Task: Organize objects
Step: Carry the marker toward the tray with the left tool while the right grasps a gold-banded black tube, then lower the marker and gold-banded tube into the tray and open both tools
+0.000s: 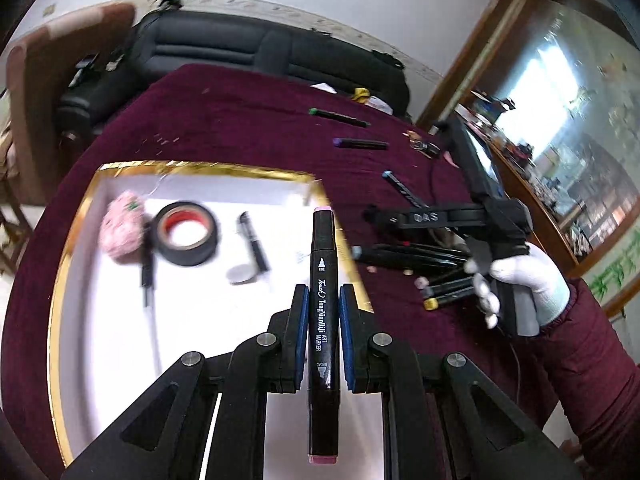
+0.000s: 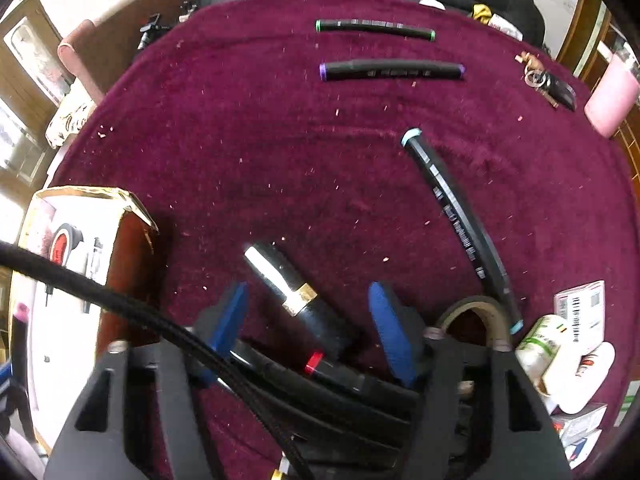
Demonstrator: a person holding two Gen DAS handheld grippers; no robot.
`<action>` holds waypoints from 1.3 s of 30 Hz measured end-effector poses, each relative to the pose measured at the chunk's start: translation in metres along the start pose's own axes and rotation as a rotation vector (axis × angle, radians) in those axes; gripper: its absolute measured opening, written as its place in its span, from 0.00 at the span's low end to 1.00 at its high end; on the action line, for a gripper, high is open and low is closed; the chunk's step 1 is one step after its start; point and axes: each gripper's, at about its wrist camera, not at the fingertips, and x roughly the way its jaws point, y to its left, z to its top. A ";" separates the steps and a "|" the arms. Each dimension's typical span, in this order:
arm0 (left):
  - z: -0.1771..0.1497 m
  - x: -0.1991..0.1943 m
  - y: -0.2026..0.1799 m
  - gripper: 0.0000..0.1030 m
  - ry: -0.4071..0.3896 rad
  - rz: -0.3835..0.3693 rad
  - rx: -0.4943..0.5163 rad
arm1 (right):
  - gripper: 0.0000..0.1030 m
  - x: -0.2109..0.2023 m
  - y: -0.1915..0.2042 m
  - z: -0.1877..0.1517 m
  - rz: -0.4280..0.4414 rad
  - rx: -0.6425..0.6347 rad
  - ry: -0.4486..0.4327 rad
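My left gripper (image 1: 323, 294) is shut on a black art marker with pink ends (image 1: 323, 280), held above the right rim of a gold-edged white tray (image 1: 200, 320). The tray holds a black tape roll (image 1: 186, 234), a pink fuzzy ball (image 1: 120, 228), a small black pen (image 1: 254, 242) and a thin tool. My right gripper (image 2: 310, 304) is open over a pile of black markers (image 2: 320, 368) and a black tube with a gold band (image 2: 294, 284) on the maroon cloth. It also shows in the left wrist view (image 1: 472, 220), held by a white-gloved hand.
Loose markers lie on the cloth: green-capped (image 2: 374, 30), purple-capped (image 2: 392, 70) and light-blue-capped (image 2: 460, 224). Small boxes and a white bottle (image 2: 540, 344) sit at the right. A keyring (image 2: 548, 82) lies far right. A black sofa (image 1: 256, 48) stands behind the table.
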 end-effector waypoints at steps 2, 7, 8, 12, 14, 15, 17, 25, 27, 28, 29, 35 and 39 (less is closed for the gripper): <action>-0.003 0.001 0.010 0.11 0.002 0.007 -0.023 | 0.49 0.000 0.004 -0.002 -0.031 -0.011 -0.014; -0.018 -0.004 0.028 0.11 0.006 0.024 -0.060 | 0.15 -0.004 0.013 -0.007 -0.096 -0.033 -0.030; -0.019 -0.006 0.031 0.11 0.004 0.027 -0.068 | 0.15 -0.007 0.011 -0.008 -0.072 -0.019 -0.034; -0.024 -0.017 0.041 0.12 -0.014 0.052 -0.084 | 0.15 -0.025 0.004 -0.012 -0.009 0.018 -0.067; -0.026 -0.020 0.045 0.12 -0.024 0.066 -0.089 | 0.15 -0.029 0.005 -0.011 0.027 0.040 -0.082; -0.028 -0.023 0.048 0.12 -0.028 0.073 -0.093 | 0.15 -0.035 0.004 -0.013 0.052 0.049 -0.088; -0.029 -0.026 0.051 0.12 -0.032 0.084 -0.100 | 0.15 -0.046 0.005 -0.017 0.103 0.067 -0.101; -0.028 -0.019 0.075 0.12 0.008 0.161 -0.132 | 0.15 -0.067 0.052 -0.034 0.315 0.051 -0.089; -0.026 -0.023 0.084 0.12 0.003 0.184 -0.141 | 0.16 -0.066 0.076 -0.039 0.357 0.023 -0.066; -0.025 -0.023 0.088 0.12 0.004 0.196 -0.149 | 0.16 -0.064 0.088 -0.042 0.378 0.010 -0.053; -0.024 -0.023 0.092 0.12 0.007 0.211 -0.157 | 0.16 -0.061 0.100 -0.044 0.396 -0.007 -0.038; -0.017 -0.011 0.116 0.12 0.049 0.262 -0.174 | 0.16 -0.027 0.172 -0.052 0.464 -0.076 0.054; -0.013 -0.004 0.118 0.12 0.058 0.277 -0.173 | 0.16 -0.003 0.201 -0.053 0.425 -0.103 0.087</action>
